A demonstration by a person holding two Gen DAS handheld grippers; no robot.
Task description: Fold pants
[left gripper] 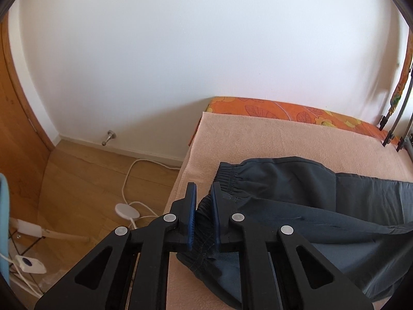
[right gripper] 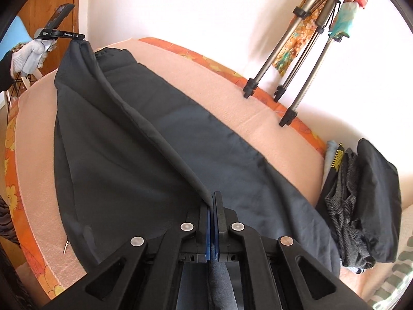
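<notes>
Dark navy pants (right gripper: 144,155) lie lengthwise on a peach towel (right gripper: 258,118) spread over the bed. My left gripper (left gripper: 204,193) is shut on the elastic waistband (left gripper: 204,222) and holds that corner lifted above the towel; the rest of the waistband (left gripper: 229,174) lies beyond it. My right gripper (right gripper: 213,201) is shut on the edge of a pant leg, and the held fold runs taut up to the waist. The left gripper (right gripper: 62,35), held by a gloved hand, shows at the far end in the right wrist view.
An orange floral sheet (left gripper: 284,109) covers the bed against a white wall. Tripod legs (right gripper: 289,87) stand on the far bed edge. A pile of dark and grey clothes (right gripper: 361,206) lies at the right. Wooden floor with white cables (left gripper: 129,206) lies left of the bed.
</notes>
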